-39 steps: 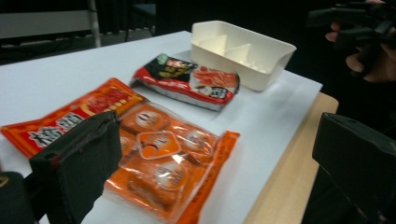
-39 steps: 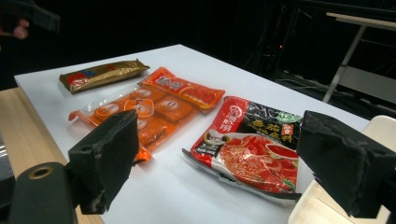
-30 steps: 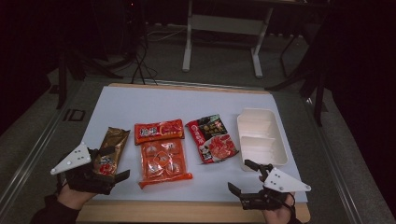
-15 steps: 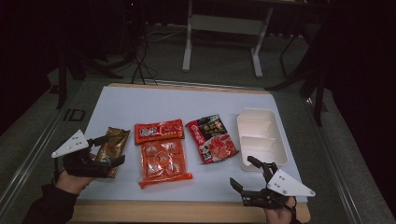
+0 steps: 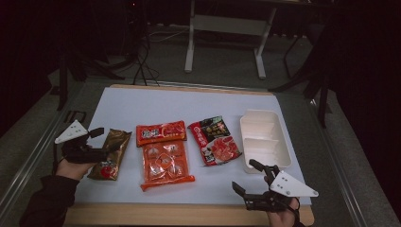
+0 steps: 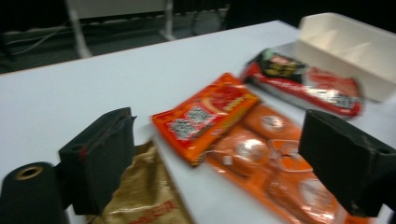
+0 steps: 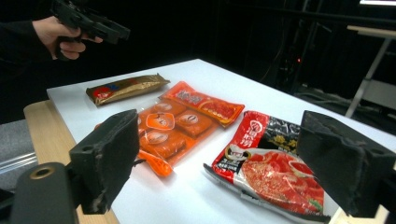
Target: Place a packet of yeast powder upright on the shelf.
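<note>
A gold-brown snack packet (image 5: 112,152) lies flat at the left of the white table top (image 5: 156,106). My left gripper (image 5: 105,142) hovers over the packet's left side. Its jaws have just been closing a little but stand wide, pressing on nothing. In the left gripper view the packet (image 6: 140,198) lies low beside the left jaw, with the left gripper (image 6: 219,128) looking across the other packs. My right gripper (image 5: 244,175) is open near the front edge, nothing between its fingers; the right gripper (image 7: 219,140) looks over the packs.
A small orange-red packet (image 5: 161,132) lies above a clear orange pack (image 5: 165,164) of several pieces. Right of them are a red-and-black pouch (image 5: 215,141) and a white divided tray (image 5: 265,138). Table legs and cables stand behind the table.
My left gripper has moved away from the person along the gold-brown packet, from its near end toward its far end. The right gripper has stayed put.
</note>
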Tool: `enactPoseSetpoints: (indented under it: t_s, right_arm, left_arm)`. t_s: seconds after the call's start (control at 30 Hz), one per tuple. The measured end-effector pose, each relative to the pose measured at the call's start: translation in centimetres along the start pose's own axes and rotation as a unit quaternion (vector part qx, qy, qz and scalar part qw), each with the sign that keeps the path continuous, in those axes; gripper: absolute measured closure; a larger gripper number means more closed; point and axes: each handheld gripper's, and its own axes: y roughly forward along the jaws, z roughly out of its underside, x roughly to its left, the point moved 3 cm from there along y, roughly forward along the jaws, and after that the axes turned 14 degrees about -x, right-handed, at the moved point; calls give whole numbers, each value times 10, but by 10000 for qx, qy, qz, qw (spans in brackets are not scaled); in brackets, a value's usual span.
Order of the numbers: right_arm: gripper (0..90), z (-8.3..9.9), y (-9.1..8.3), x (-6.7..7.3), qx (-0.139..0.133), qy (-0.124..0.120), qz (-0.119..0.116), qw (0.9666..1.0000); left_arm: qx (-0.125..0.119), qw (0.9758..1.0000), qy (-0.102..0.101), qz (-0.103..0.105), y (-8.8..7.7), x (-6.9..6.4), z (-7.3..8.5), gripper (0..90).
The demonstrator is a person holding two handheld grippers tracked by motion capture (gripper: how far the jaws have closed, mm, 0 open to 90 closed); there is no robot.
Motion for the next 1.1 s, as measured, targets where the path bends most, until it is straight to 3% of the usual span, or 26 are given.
enactPoseSetpoints:
  t_s: [0.07,0.17,0.33,0.43,0.47,0.6,0.9,1.0,1.1]
  right_arm:
    - [123,0,-1,0,35,53,20,10000]
    - [113,-1,-2,0,35,22,132,9999]
    - [110,-2,-3,1,3,70,-8,10000]
    - [110,-2,-2,3,18,31,7,10000]
    - [110,-2,-2,4,14,22,13,10000]
    - [114,-1,-1,4,81,23,22,10000]
    - [126,1,-1,3,129,73,17,9999]
    - [129,1,0,3,161,88,10,9998]
    - [129,2,0,4,208,59,8,9998]
  left_arm:
    - [34,9998,80,-177,3,6,3,150]
    - [115,9993,-36,-346,8,16,7,172]
    - [327,9972,-87,-667,18,31,14,204]
    - [390,9957,-260,-804,23,40,17,221]
    - [406,9954,-374,-787,26,44,19,238]
    - [543,9933,-365,-954,32,51,25,278]
    - [945,9856,-538,-1296,45,69,40,398]
    - [894,9853,-525,-1357,46,73,44,476]
    - [858,9833,-700,-1441,49,78,47,481]
